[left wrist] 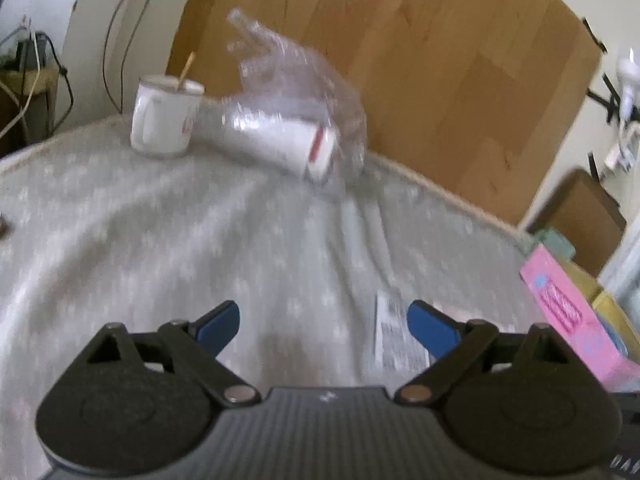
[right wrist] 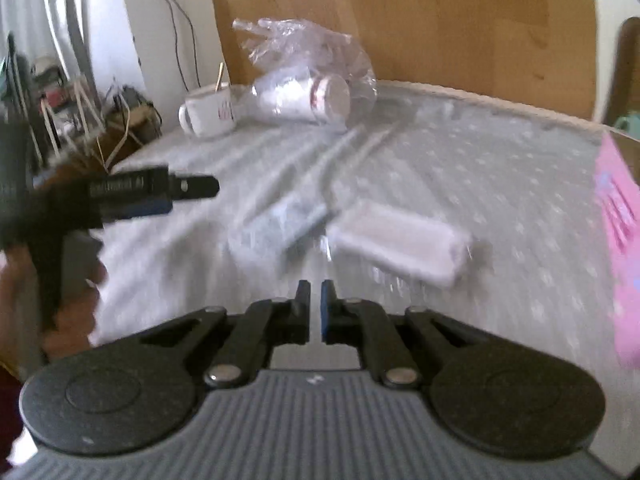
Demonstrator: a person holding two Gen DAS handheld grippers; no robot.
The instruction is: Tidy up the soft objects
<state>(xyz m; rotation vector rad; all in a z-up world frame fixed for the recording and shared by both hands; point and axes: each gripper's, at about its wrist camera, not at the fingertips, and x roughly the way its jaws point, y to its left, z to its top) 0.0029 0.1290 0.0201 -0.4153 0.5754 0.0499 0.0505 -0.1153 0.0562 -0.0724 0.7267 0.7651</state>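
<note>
Landmark: a white mug (right wrist: 208, 114) with a stick in it is seen on the far left part of the bed (right wrist: 500, 184); the places below are given from this mug.

Bed: it is covered by a grey sheet with pale dots, wrinkled in the middle, and a wooden board (right wrist: 440, 20) is seen standing behind it.

Plastic bag: a clear crumpled bag (right wrist: 312, 52) lies just to the right of the mug, touching or almost touching it; a white roll with a red mark (right wrist: 308, 100) is seen lying on its side inside the bag.

Soft pack: a pale wrapped pack (right wrist: 400, 244) lies flat on the sheet, well in front of the mug and to its right; it is blurred, so what is inside cannot be told.

Pink box: a pink box (right wrist: 618, 240) is seen at the right edge of the bed, far from the mug.

Left tool (left wrist: 323, 326): its blue pads are spread wide and nothing is held between them; it is held over the sheet, in front of the mug. A white printed label (left wrist: 390, 332) lies on the sheet just beside its right pad.

Right tool (right wrist: 315, 308): its fingers are almost pressed together, with only a thin gap, and nothing is seen pinched; the soft pack lies close ahead of it, a little to the right.

Left tool from the right camera: it is seen from the side (right wrist: 192, 188), left of the soft pack and nearer than the mug.
</note>
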